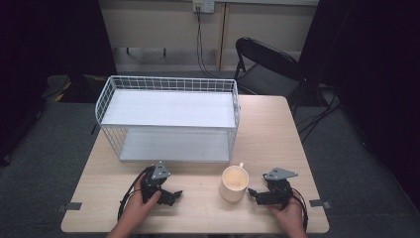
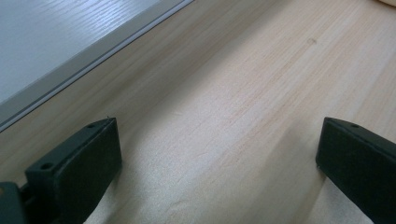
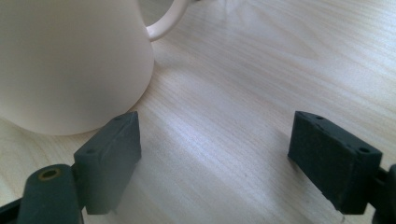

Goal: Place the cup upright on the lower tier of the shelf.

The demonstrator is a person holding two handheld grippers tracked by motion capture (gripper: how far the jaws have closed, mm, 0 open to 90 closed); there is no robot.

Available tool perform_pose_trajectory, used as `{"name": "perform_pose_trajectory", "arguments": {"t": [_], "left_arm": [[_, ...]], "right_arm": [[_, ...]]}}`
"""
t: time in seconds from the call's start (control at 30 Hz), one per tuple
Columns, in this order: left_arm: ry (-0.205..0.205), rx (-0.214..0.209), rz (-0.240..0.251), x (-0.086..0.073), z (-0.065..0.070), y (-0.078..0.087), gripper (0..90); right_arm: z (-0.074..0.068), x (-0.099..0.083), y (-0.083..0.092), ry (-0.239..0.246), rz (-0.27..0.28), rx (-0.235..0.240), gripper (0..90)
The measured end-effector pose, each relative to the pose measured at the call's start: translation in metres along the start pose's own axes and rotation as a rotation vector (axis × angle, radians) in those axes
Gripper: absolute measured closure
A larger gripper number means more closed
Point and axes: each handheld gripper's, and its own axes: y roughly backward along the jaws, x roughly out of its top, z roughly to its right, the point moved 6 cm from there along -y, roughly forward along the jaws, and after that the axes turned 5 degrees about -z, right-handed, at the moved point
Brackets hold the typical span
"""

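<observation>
Risk first: my left gripper (image 1: 171,194) rests with fingers spread wide, empty, on bare desk (image 1: 277,129), the wire shelf rack (image 1: 168,119) just ahead; a careless lift could snag its mesh. Mug (image 1: 234,183) stands upright between my hands, near the front edge. My right gripper (image 1: 253,194) sits just beside it, fingers wide apart, holding nothing; a skewed approach could tip it. Open room lies right of the rack.

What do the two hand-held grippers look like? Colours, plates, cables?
Both are black. The left hand-held gripper and right hand-held gripper each carry a grey three-cornered plate on top and trail a black cable. Jaws are blocky black pads with small screw holes. No sleeves are visible on the forearms.
</observation>
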Motion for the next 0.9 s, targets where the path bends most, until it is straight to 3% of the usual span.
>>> {"name": "perform_pose_trajectory", "arguments": {"t": [0.43,0.6,0.9], "left_arm": [[-0.003,-0.002,-0.001,0.0,0.0,0.0,0.0],[-0.004,-0.003,0.0,0.0,0.0,0.0,0.0],[-0.004,-0.003,0.0,0.0,0.0,0.0,0.0]], "right_arm": [[-0.001,-0.001,0.001,-0.027,0.0,-0.026,16.3],[-0.003,-0.002,0.006,-0.022,-0.044,-0.012,20.1],[-0.005,0.016,0.027,-0.057,0.007,0.029,20.8]]}}
